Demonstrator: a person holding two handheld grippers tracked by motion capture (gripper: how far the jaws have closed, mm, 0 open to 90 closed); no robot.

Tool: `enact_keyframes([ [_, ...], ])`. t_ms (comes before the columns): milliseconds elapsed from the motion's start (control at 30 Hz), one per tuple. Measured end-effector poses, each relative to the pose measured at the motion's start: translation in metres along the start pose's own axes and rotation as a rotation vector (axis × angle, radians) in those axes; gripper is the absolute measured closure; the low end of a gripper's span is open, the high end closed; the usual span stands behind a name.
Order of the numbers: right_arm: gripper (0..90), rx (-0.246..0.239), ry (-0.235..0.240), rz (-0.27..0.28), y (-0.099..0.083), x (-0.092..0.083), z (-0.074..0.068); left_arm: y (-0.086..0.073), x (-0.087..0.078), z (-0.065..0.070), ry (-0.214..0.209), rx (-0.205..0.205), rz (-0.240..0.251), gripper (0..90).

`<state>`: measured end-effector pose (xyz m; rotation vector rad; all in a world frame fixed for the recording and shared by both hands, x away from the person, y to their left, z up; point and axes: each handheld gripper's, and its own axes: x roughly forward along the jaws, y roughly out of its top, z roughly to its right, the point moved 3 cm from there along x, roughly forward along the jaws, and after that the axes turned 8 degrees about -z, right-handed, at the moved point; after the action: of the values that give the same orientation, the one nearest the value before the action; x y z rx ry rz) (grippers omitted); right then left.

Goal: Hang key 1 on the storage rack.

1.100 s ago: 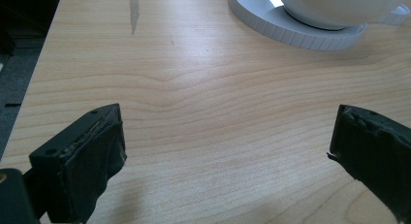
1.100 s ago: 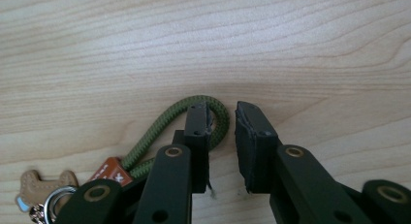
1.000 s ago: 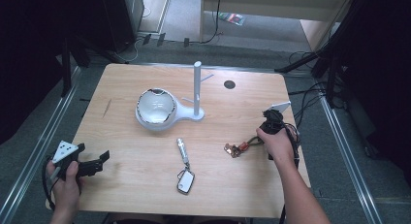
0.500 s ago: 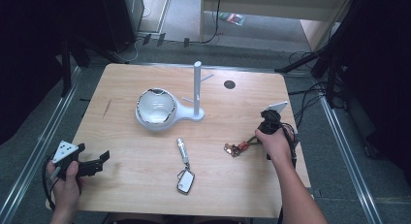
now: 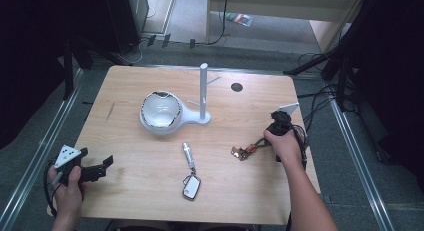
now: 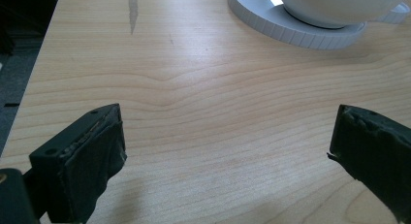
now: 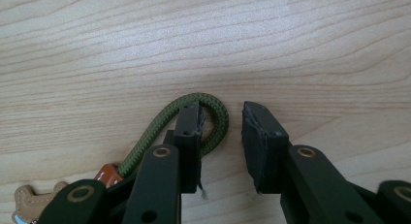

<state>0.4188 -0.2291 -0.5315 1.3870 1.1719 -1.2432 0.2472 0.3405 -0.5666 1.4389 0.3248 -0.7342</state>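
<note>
At the table's near-left corner the left gripper rests with its jaws wide apart and nothing between them, pointing toward the white bowl stand near the far middle. A second keychain lies near the front edge, at centre. Toward the right edge lies the task's keychain, its long axis running roughly left to right: brown charms at the left end, the green cord loop pointing right, into the right gripper. That gripper's jaws have just been opening; they stand narrowly parted, one pad inside the loop and one outside, with a gap on the outer side, so nothing is pinched. To grip well, both pads should probably close squarely on the cord's bend, tips low to the table, before any lift.
</note>
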Motion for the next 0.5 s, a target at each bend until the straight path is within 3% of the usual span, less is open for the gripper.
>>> enact_keyframes([
  [100, 77.6, -0.007, -0.008, -0.006, -0.001, 0.001, -0.002, 0.0, 0.0, 0.0, 0.001, 0.001, -0.001, 0.0],
  [233, 81.2, -0.04, -0.078, 0.007, -0.002, 0.002, -0.009, 0.0, 0.0, 0.0, 0.002, 0.003, -0.002, 0.0],
  [500, 86.9, -0.088, -0.089, 0.022, -0.004, 0.002, -0.013, 0.0, 0.0, 0.0, 0.001, -0.001, -0.001, 0.0],
])
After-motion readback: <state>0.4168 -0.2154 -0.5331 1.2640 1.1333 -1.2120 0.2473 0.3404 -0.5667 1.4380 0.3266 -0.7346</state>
